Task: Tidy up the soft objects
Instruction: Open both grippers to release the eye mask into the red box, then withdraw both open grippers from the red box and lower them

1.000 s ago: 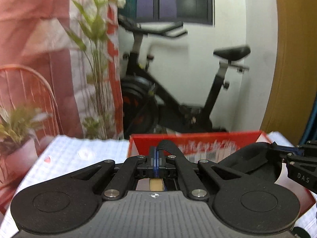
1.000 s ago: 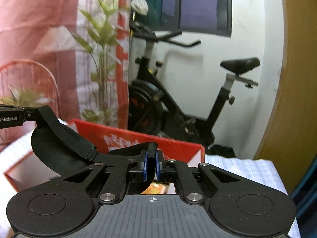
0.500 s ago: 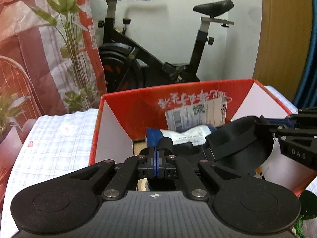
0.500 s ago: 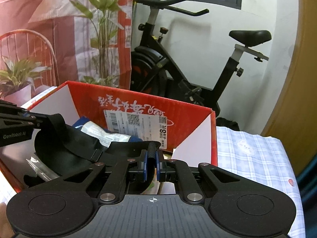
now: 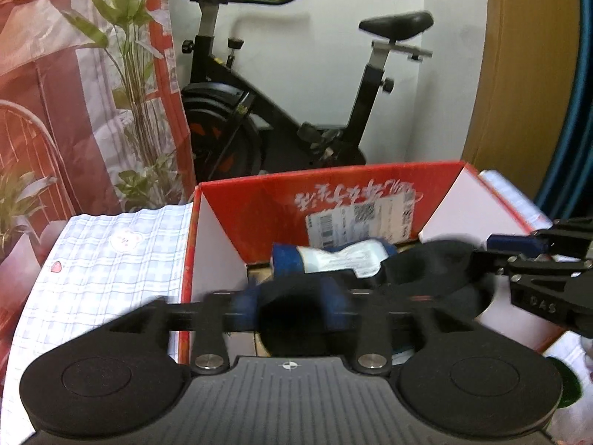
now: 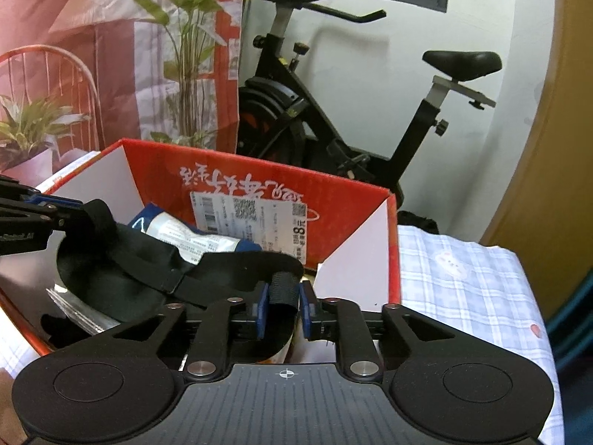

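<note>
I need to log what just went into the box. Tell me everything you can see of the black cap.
The black cap looks like soft fabric with a stiff curved brim and a webbing strap. It hangs low inside the red box, over a blue-and-white packet. Both grippers' jaws are opening: the left gripper and right gripper each have cap fabric between them.

Left gripper [image 5: 292,306] fingertips motion-blurred, jaws opening; black strap [image 5: 426,274] sits between them, contact unclear. Right gripper [image 6: 283,306] jaws opening too, strap loop between the blue pads, touching or not can't tell. Red box [image 5: 370,181] floor mostly hidden under the strap and the blue-white packet [image 5: 333,257]; its near wall is covered by the gripper bodies. Label print on the box's back wall too small to read. Exercise bike [image 6: 333,118] base hidden behind the box. Dark green object [image 5: 567,385] cut off at the right edge, unidentifiable.
</note>
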Available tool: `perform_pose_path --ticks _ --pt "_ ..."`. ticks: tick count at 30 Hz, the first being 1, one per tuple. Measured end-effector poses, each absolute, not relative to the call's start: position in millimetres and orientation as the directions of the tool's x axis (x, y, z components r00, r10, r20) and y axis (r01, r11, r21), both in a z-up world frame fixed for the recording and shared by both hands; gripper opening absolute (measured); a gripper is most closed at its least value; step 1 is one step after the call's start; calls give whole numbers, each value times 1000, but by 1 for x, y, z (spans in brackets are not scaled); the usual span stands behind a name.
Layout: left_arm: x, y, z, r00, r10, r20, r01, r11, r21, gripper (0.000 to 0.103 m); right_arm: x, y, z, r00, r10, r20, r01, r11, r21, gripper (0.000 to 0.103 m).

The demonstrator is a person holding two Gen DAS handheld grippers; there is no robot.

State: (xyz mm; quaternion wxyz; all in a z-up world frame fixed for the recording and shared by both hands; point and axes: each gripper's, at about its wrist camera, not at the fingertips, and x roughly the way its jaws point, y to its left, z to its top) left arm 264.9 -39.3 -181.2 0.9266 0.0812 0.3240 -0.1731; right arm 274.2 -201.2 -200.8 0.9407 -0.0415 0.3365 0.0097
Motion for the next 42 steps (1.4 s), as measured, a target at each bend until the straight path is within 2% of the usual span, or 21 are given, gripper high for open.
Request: perform_pose_path --ticks 1,2,3,5,7,9,13,14,16,28,42 --pt "262 -37 -177 735 -280 -617 377 926 29 73 272 -201 -199 777 -11 -630 -45 996 -73 20" --pt "258 -35 -174 742 -286 -607 379 925 26 78 270 -201 -196 781 -9 -625 -47 996 -73 25" --pt "255 -34 -170 746 -291 -599 380 925 24 81 267 -201 -193 785 -8 -619 -47 996 -73 29" --pt "249 -31 -163 749 -303 -589 384 923 13 91 262 -202 -188 796 -8 -606 -40 997 -66 49" --pt "243 -27 -157 754 -318 -575 383 924 -8 98 255 -204 -182 811 1 -586 -34 998 -46 55" --pt "236 -23 -152 761 -325 -562 376 926 -27 100 249 -205 -176 817 6 -577 -31 999 -33 63" --pt "222 -17 -145 768 -332 -547 358 932 -62 103 232 -206 -167 833 31 -553 -33 999 6 96" --pt "217 -16 -144 770 -334 -544 358 931 -65 103 227 -206 -165 838 39 -544 -36 999 16 99" --pt "209 -15 -143 774 -334 -538 361 931 -60 103 219 -206 -161 845 51 -533 -43 999 28 102" --pt "158 -4 -147 784 -341 -518 360 931 -67 103 173 -199 -148 866 53 -497 -43 999 30 103" --pt "112 7 -169 773 -352 -527 364 928 -86 103 124 -194 -157 865 67 -497 -56 998 37 103"
